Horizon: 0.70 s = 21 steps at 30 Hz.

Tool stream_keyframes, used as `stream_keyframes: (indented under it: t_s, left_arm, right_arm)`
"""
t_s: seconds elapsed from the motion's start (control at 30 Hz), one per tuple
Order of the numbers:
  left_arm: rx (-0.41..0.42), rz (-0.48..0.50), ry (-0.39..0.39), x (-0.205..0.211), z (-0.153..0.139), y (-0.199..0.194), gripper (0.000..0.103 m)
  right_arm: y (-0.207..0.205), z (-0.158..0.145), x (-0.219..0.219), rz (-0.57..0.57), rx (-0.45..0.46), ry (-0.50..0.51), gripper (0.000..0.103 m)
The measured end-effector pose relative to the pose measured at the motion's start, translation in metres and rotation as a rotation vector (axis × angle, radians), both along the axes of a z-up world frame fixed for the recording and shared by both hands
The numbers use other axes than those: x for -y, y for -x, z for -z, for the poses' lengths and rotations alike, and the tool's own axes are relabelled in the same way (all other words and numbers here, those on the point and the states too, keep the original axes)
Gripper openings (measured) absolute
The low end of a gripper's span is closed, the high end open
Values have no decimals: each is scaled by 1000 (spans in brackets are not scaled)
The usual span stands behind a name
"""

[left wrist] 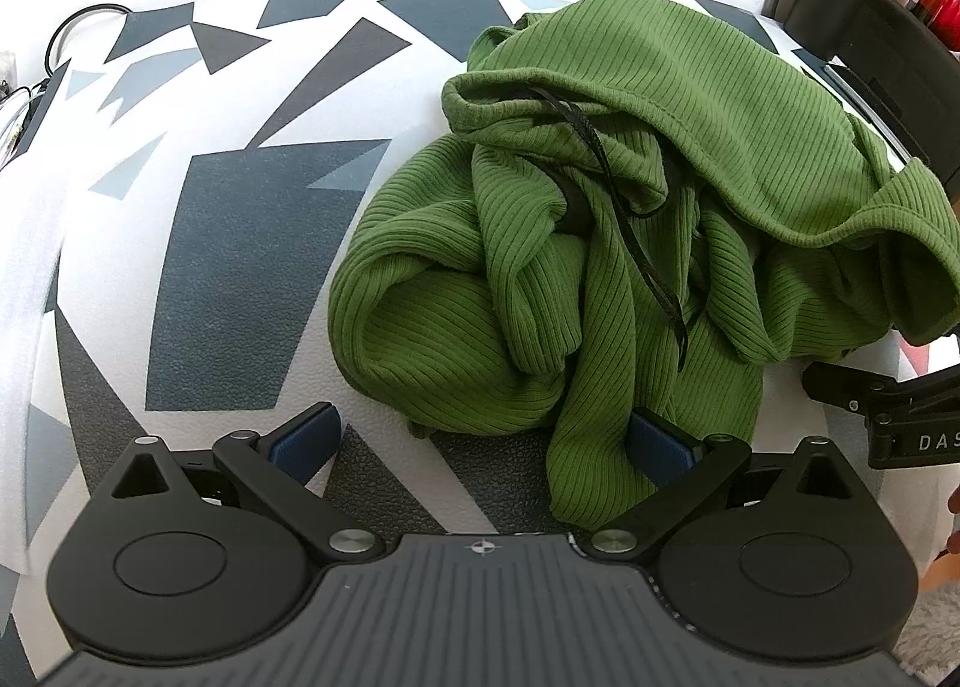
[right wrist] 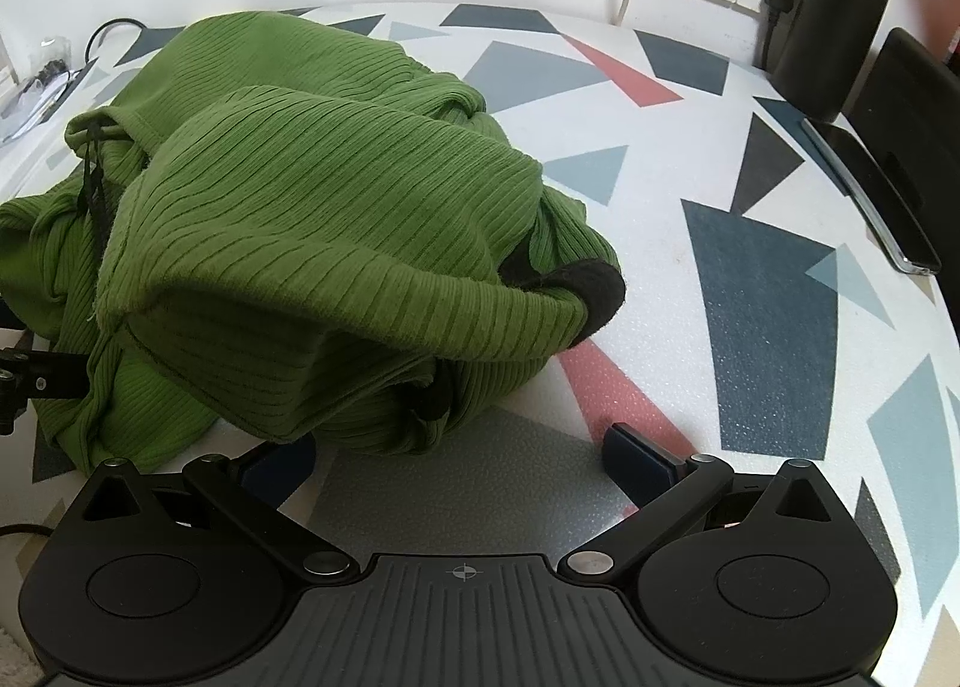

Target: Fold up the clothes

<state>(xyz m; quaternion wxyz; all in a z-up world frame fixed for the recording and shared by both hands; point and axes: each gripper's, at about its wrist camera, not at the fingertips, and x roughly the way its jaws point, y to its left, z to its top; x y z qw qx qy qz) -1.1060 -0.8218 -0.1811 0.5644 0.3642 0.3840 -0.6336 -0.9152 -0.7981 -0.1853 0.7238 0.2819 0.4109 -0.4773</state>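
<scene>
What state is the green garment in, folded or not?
Not folded. The garment lies bunched in a heap on the table, hems and black cord tangled; both claws open, none gripping it.

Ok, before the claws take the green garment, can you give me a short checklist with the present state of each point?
1. Left claw open: ok, jaws wide apart.
2. Right claw open: ok, jaws wide apart.
3. Green garment spread flat: not ok, it lies in a crumpled heap on the patterned table.
4. Cloth between the left claw's jaws: ok, a fold hangs beside its right pad, not yet clamped.
5. Black cord free of tangles: cannot tell, it runs into the folds.
6. Room to spread: ok on the right claw's side; black bottle and phone stand apart near the edge.
</scene>
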Motion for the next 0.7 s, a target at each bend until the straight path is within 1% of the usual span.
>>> stream_keyframes:
  t_s: [0.3,0.7]
  left_arm:
    - [1,2,1,0,0,1,103]
    - [9,10,1,1,1,1,103]
  right_arm:
    - [0,-1,-2,8,-1,0,102]
    - [-5,-2,11,10,-27,-63,102]
